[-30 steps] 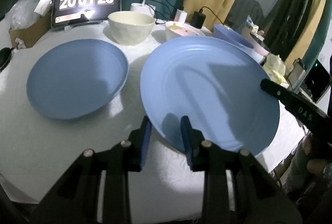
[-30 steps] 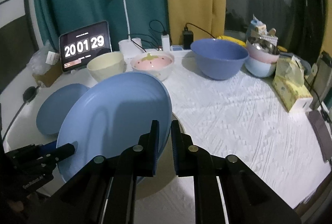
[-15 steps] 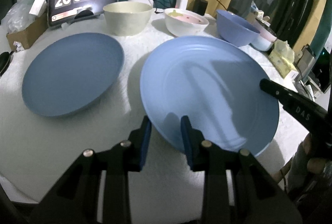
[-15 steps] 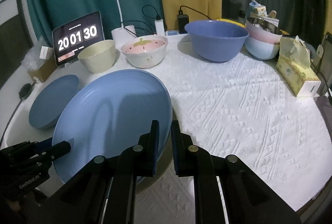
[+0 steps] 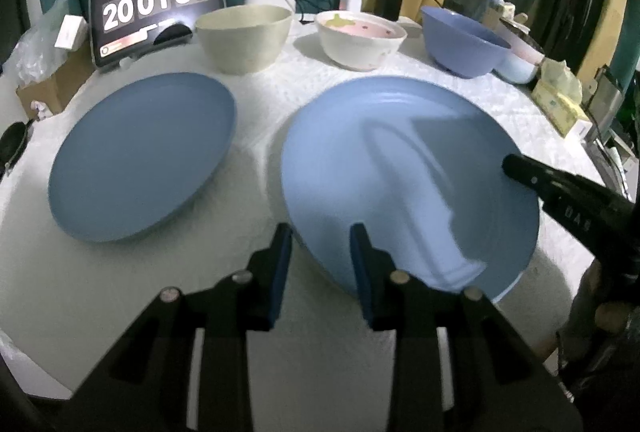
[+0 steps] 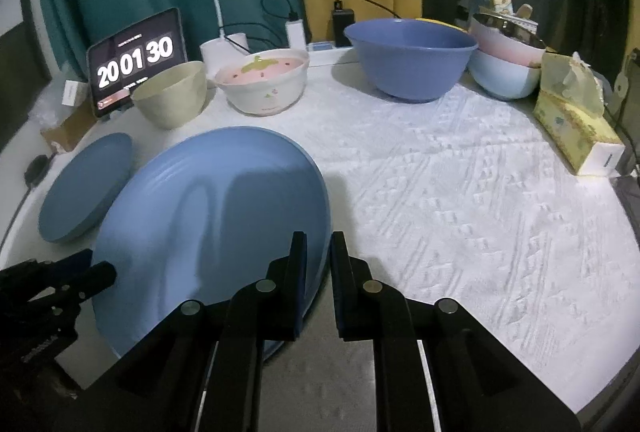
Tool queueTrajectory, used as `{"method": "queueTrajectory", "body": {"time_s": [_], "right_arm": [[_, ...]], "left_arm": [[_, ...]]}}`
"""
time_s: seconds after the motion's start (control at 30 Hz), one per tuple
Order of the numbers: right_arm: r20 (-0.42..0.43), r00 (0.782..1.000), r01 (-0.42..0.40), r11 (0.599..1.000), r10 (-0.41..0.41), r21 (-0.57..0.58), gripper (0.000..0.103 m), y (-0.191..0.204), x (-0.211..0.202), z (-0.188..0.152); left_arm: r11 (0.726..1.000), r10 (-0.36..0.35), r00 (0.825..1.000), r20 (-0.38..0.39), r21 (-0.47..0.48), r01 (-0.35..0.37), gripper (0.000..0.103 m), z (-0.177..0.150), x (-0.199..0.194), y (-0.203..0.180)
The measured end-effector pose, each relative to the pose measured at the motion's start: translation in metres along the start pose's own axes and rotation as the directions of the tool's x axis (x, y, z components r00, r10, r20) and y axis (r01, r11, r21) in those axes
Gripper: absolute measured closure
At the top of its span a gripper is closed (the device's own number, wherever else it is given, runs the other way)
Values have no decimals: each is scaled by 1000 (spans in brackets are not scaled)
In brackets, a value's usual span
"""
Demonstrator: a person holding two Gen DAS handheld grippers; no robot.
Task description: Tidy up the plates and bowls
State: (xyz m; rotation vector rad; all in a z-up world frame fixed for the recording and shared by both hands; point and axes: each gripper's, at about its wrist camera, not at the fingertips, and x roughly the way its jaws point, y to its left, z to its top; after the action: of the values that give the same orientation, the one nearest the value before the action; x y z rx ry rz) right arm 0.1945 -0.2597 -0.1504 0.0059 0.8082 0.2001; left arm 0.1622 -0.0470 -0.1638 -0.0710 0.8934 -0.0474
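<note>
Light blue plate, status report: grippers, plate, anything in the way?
Both grippers, left and right, clamp the light blue plate. Tilted above the tablecloth. Darker plate lies alongside.

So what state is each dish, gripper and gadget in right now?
Large light-blue plate: tilted, rim clamped on both sides.
Left gripper: shut on that plate.
Right gripper: shut on it too.
Smaller dark-blue plate: flat on cloth.
Tablet clock: lit.

A white textured cloth covered the worktop, bearing a dark blue plate, four bowls and a tissue box.
</note>
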Motion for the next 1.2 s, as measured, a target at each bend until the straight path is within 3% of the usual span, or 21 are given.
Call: {"method": "queueTrajectory", "body": {"time_s": [0.27, 0.53, 0.67, 0.9, 1.2], "right_arm": [[-13, 1000, -7, 1000, 7, 1, 90, -4, 3, -1], [-17, 1000, 17, 1000, -17, -17, 89, 0, 2, 2], [-12, 999, 31, 999, -32, -22, 76, 2, -1, 6], [27, 998, 56, 998, -56, -22, 74, 8, -13, 19], [71, 997, 13, 999, -10, -40, 74, 35, -28, 35]], "left_arm": [[1000, -11, 1000, -20, 1, 11, 68, -1, 4, 1], [999, -6, 1000, 21, -39, 7, 62, 4, -7, 13], [999, -8, 999, 42, -53, 11, 60, 6, -12, 19], [998, 2, 996, 92, -68, 5, 59, 11, -23, 30], [998, 25, 986, 167, -68, -13, 58, 18, -36, 43]]}}
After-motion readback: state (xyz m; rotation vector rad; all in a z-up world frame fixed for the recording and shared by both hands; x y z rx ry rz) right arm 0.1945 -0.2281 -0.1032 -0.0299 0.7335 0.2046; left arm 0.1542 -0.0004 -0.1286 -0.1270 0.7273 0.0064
